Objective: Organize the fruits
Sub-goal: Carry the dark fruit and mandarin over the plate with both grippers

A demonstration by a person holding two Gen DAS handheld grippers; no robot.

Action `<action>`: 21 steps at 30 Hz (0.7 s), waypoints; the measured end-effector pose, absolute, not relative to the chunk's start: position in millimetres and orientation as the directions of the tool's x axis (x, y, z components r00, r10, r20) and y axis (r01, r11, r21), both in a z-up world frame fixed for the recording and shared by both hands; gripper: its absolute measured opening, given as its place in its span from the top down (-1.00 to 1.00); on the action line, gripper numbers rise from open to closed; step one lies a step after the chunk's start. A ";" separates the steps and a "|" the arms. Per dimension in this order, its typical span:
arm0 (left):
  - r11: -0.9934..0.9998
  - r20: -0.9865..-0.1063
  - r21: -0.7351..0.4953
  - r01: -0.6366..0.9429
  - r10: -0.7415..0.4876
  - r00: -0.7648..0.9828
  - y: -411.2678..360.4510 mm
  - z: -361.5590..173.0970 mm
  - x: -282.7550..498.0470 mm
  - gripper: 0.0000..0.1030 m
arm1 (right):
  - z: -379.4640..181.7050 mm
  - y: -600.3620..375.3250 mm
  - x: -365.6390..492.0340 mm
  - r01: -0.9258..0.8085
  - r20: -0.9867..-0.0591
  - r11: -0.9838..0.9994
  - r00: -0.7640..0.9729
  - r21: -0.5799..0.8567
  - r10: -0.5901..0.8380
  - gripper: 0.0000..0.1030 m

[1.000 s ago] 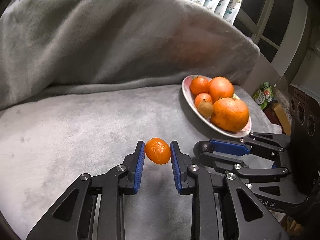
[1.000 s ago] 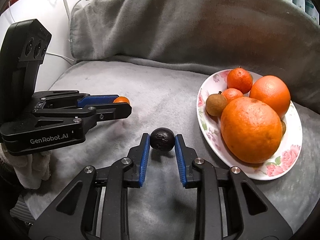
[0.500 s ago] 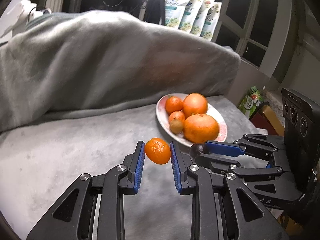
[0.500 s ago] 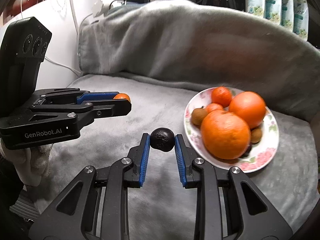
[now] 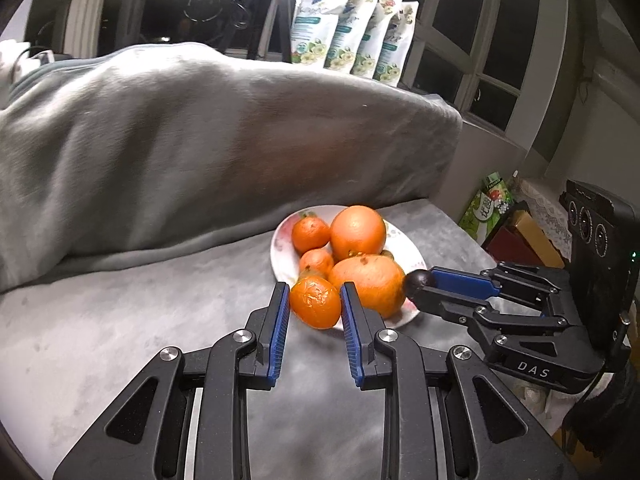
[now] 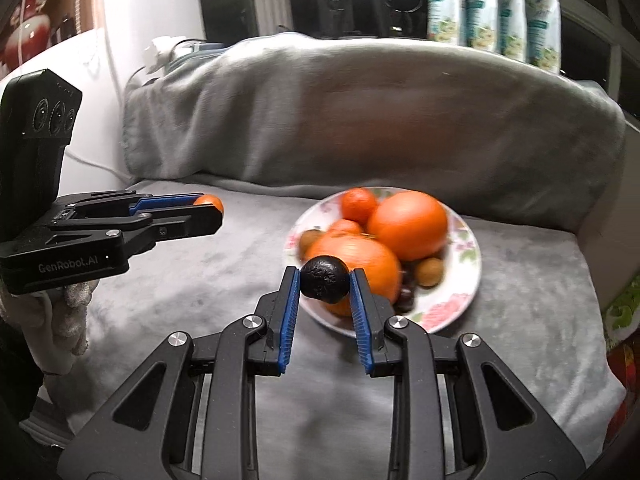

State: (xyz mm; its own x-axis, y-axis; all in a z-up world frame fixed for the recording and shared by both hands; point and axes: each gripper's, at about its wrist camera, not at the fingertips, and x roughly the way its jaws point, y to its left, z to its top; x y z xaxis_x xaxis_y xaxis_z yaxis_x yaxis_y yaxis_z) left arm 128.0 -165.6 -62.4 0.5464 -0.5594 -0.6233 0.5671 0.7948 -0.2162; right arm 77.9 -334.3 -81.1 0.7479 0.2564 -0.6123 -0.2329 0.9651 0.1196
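Each hand carries one fruit clear of the grey blanket point(image 5: 120, 320), presumably for delivery to the flowered plate point(image 6: 460, 300): the left gripper point(image 5: 315, 305) is clamped on a small wrinkled mandarin point(image 5: 315, 307), the right gripper point(image 6: 325, 282) on a dark wrinkled fruit point(image 6: 325, 280), both just short of the plate's near rim. The plate already holds two large oranges point(image 6: 408, 226), two small mandarins point(image 6: 359, 204) and at least two small brown fruits point(image 6: 429, 272); darker items beneath are too blurred to count.
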 end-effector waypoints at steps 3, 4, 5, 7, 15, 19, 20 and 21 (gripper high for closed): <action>0.791 -0.631 -0.225 0.570 -0.564 0.533 -179.2 -65.4 139.6 0.53 | -85.0 -348.1 80.4 -0.201 -0.617 0.972 0.751 0.125 0.234 0.48; 0.790 -0.632 -0.225 0.570 -0.564 0.531 -183.6 -66.0 142.6 0.53 | -86.3 -352.2 81.0 -0.191 -0.618 0.973 0.752 0.127 0.228 0.48; 0.790 -0.632 -0.226 0.570 -0.564 0.531 -185.4 -66.6 144.2 0.53 | -88.1 -356.5 82.0 -0.183 -0.620 0.974 0.751 0.134 0.227 0.48; 0.785 -0.634 -0.231 0.574 -0.569 0.523 -194.1 -67.8 150.0 0.53 | -91.4 -363.5 84.9 -0.171 -0.624 0.974 0.748 0.148 0.226 0.48; 0.771 -0.632 -0.241 0.590 -0.586 0.507 -215.1 -66.5 159.0 0.53 | -99.9 -374.6 95.8 -0.154 -0.635 0.975 0.740 0.163 0.223 0.48; 0.766 -0.630 -0.238 0.597 -0.589 0.506 -219.2 -64.6 160.7 0.53 | -102.0 -376.7 96.8 -0.154 -0.635 0.974 0.738 0.168 0.226 0.48; 0.764 -0.628 -0.239 0.599 -0.592 0.505 -219.4 -63.8 160.5 0.53 | -102.2 -377.1 97.0 -0.153 -0.635 0.974 0.738 0.169 0.227 0.48; 0.764 -0.628 -0.239 0.600 -0.593 0.504 -220.9 -63.6 161.5 0.52 | -102.3 -377.6 96.9 -0.152 -0.634 0.973 0.739 0.171 0.227 0.48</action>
